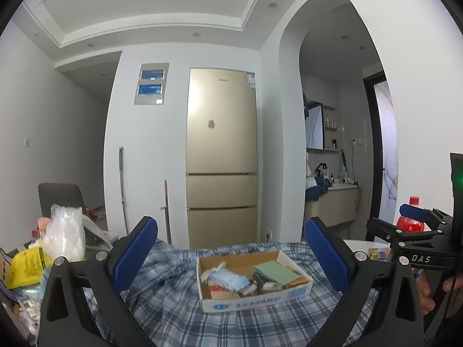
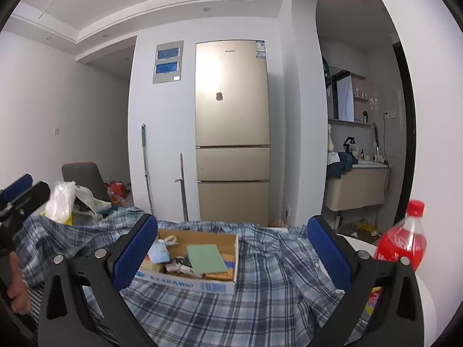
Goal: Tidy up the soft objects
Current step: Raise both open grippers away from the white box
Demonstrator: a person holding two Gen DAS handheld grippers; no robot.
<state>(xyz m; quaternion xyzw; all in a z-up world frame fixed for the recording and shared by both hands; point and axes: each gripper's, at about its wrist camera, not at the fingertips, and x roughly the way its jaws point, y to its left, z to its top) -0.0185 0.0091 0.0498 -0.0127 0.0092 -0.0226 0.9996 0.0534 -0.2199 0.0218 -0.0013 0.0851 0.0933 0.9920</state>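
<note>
Filling the lower half of both views, a blue-and-white plaid shirt (image 2: 260, 283) is spread rumpled over a surface that is almost wholly hidden beneath it; only a sliver of white tabletop (image 2: 358, 240) is seen at 3 o'clock. Behind it, at 12 o'clock, a gold fridge (image 1: 221, 156) stands against the wall. A shallow cardboard box (image 1: 251, 295) rests on the shirt, its contents a jumble in which a green card and a blue packet can be made out, the rest too small to tell. At 9 o'clock in the left view, a heap of plastic bags (image 1: 66, 231) and a yellow packet are cut off by the frame edge. A red soda bottle (image 2: 405, 240) is partly blocked by the gripper frame at 3 o'clock. The left gripper (image 1: 231, 263) and the right gripper (image 2: 231, 257) are held with fingers spread wide, nothing between them, above the shirt.
</note>
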